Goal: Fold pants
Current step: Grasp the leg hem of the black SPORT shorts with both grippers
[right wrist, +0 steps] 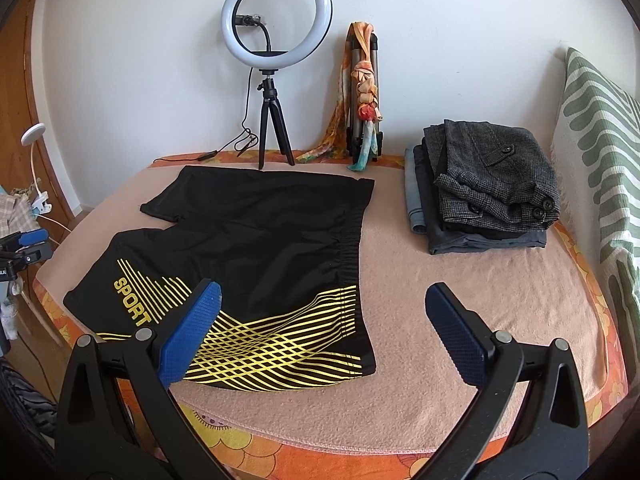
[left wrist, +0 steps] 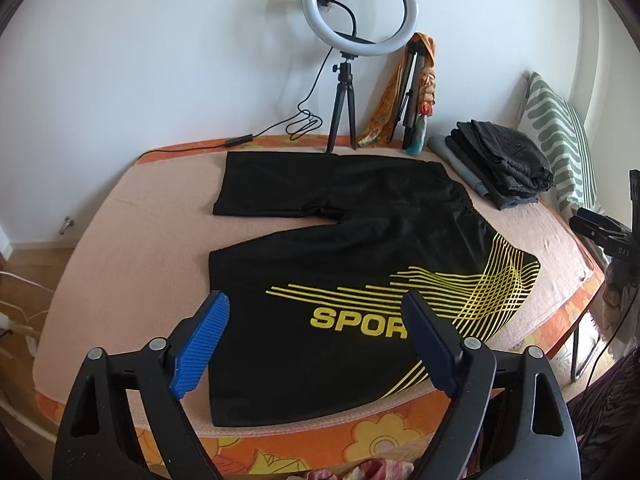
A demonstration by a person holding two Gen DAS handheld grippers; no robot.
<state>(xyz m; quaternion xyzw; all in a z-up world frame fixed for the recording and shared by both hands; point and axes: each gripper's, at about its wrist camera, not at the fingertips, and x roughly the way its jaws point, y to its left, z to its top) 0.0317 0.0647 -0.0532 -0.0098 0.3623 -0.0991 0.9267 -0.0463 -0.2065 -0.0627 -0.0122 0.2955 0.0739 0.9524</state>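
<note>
Black sport shorts (left wrist: 352, 264) lie spread flat on bed (left wrist: 132, 240), both legs apart, no fold made yet. Left tongs (left wrist: 316, 340) gape over near leg hem, gripping nothing. Right tongs (right wrist: 320, 334) wide, empty, by waistband corner. All folding remains.

At the wall you have a ring light (right wrist: 277, 24) on a tripod (right wrist: 272, 136), with a scarf (right wrist: 362, 76) tied round a second stand beside it. Right of them, folded clothes (right wrist: 488, 184) are stacked beside a striped pillow (right wrist: 600, 152).
</note>
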